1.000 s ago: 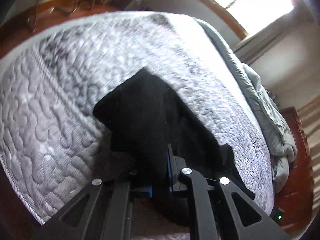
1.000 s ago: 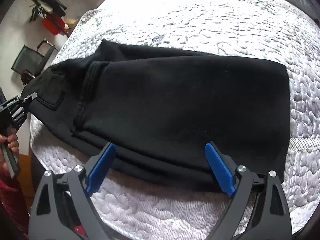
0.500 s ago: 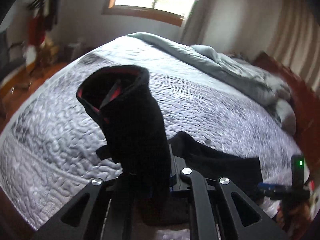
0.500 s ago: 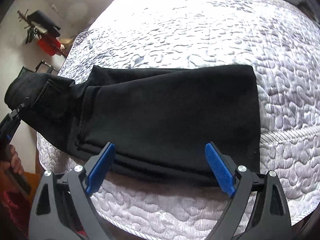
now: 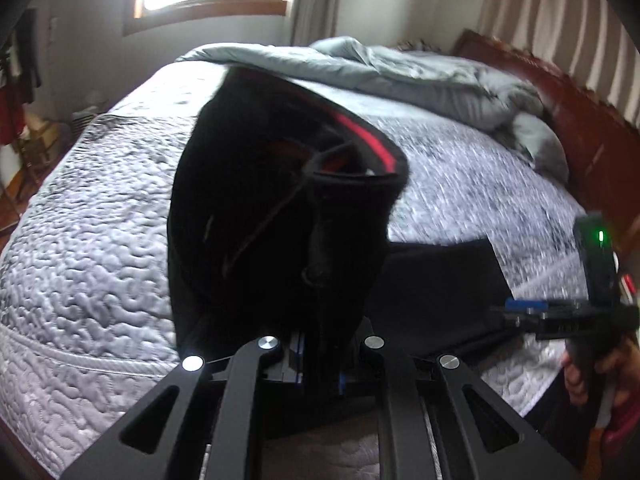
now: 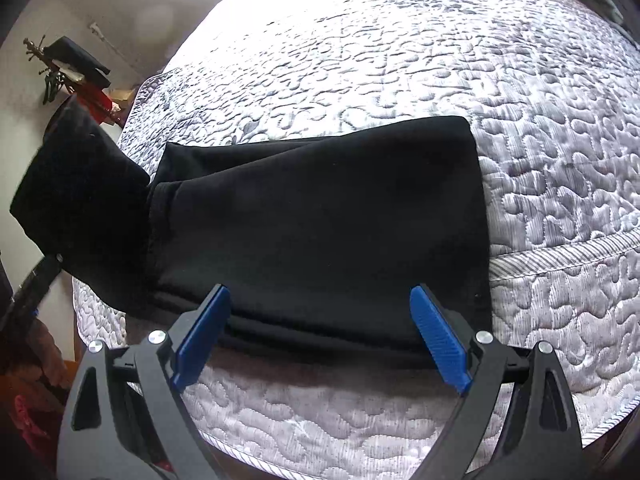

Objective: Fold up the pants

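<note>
The bed [image 6: 400,60], under a grey quilted cover, carries the black pants [image 6: 320,220] along its near edge, legs doubled flat. A grey duvet [image 5: 400,76] is bunched at the far end. My left claw [image 5: 320,360] is clamped on the waist end of the pants, raised off the near left corner so the red inner band shows. My right claw [image 6: 320,332] stands wide apart, gripping nothing, above the near edge of the folded legs.
</note>
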The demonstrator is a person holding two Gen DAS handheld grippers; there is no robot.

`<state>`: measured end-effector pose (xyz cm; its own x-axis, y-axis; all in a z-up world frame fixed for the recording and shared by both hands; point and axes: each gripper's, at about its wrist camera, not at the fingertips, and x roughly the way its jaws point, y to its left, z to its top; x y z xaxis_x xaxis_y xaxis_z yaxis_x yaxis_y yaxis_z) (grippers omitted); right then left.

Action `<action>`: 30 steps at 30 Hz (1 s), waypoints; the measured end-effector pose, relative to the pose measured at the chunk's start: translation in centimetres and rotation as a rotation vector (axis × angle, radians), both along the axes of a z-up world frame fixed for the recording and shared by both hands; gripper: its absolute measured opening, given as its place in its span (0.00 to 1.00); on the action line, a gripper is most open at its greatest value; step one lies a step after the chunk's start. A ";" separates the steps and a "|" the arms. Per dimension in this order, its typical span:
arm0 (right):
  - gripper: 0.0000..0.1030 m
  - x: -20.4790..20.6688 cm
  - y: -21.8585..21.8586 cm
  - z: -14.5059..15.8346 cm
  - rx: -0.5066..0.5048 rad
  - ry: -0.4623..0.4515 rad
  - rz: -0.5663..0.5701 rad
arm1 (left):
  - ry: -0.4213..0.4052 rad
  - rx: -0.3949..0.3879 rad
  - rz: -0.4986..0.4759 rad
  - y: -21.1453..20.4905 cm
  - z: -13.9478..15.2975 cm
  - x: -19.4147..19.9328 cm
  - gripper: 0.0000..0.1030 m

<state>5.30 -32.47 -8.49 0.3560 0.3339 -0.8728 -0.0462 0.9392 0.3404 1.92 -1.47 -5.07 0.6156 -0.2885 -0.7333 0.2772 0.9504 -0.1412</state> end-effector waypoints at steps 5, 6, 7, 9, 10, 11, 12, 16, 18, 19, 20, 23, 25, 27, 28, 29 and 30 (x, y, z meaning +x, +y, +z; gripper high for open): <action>0.88 0.2 -0.3 -0.6 0.001 0.014 -0.008 | 0.075 0.049 -0.081 -2.6 -2.8 -0.2 0.11; 0.88 0.2 -0.3 -0.8 0.001 0.019 -0.009 | 0.085 0.054 -0.091 -2.9 -3.2 -0.2 0.13; 0.88 0.3 -0.4 -1.0 0.000 0.025 -0.011 | 0.098 0.063 -0.107 -3.4 -3.7 -0.3 0.17; 0.88 0.4 -0.3 -1.3 -0.003 0.029 -0.008 | 0.126 0.057 -0.138 -4.0 -4.3 -0.5 0.34; 0.88 0.5 -0.2 -1.5 -0.009 0.030 -0.003 | 0.155 0.036 -0.167 -4.3 -4.5 -0.7 0.45; 0.88 0.5 -0.2 -1.5 -0.013 0.032 0.000 | 0.175 0.022 -0.196 -4.6 -4.5 -1.1 0.48; 0.88 0.6 -0.1 -1.6 -0.017 0.034 0.003 | 0.177 0.017 -0.216 -4.7 -4.2 -1.4 0.52; 0.88 0.5 0.4 -0.7 -0.035 0.015 0.027 | 0.150 -0.081 -0.220 -2.6 -1.7 -2.9 0.71; 0.88 0.4 0.8 -0.1 -0.048 -0.011 0.050 | 0.132 -0.135 -0.162 -0.3 -0.6 -2.8 0.75; 0.88 0.5 1.0 -0.1 -0.052 -0.013 0.054 | 0.122 -0.151 -0.111 1.2 -0.4 -2.5 0.75; 0.88 0.6 1.0 -0.4 -0.057 -0.004 0.053 | 0.121 -0.143 -0.053 2.5 -0.5 -1.9 0.75; 0.89 1.4 1.2 -3.2 -0.082 0.064 0.051 | 0.178 -0.111 0.082 5.1 -2.7 -0.4 0.75; 0.90 1.3 1.7 -3.0 -0.108 0.058 0.061 | 0.252 -0.088 0.134 6.1 -4.9 0.5 0.74; 0.89 1.3 2.3 -1.7 -0.117 0.061 0.064 | 0.272 -0.133 0.156 7.1 -5.6 0.1 0.74; 0.89 1.1 2.7 -0.7 -0.083 0.048 0.071 | 0.265 -0.154 0.162 7.2 -5.3 0.0 0.74; 0.89 0.9 3.0 0.2 -0.054 0.029 0.081 | 0.253 -0.169 0.170 7.5 -5.0 -0.3 0.74; 0.89 0.7 3.5 1.3 -0.024 0.002 0.099 | 0.241 -0.169 0.177 7.7 -4.7 -0.4 0.75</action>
<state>6.01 -28.98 -7.20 0.3202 0.3459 -0.8819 -0.1384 0.9381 0.3176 1.53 6.19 -9.78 0.4817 -0.3228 -0.8147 0.0496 0.9383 -0.3424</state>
